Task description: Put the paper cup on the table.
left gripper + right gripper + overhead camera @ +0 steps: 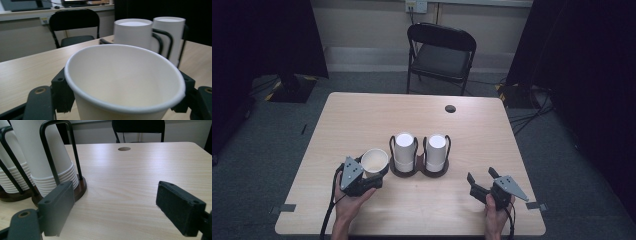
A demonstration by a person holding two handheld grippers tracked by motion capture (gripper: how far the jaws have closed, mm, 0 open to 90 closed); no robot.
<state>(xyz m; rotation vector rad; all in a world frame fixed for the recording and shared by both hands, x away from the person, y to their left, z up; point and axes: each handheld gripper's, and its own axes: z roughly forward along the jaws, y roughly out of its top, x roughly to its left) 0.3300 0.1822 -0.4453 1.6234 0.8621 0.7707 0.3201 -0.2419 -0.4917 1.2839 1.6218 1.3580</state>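
Paper cup (374, 161), light, thin-walled, crushing easily, sitting upright in left hand-held gripper (373, 176) grasping its wall under rim, just beside cup holder (419, 171) over desk (362, 115). Right hand-held gripper (482, 181) hanging released, empty.

Cream paper cup (374, 161) with white rim; white stacked cups (404, 150) in a black wire holder (418, 167) with dark brown base; pale wood-grain table (362, 120); black chair (440, 55); black grippers.
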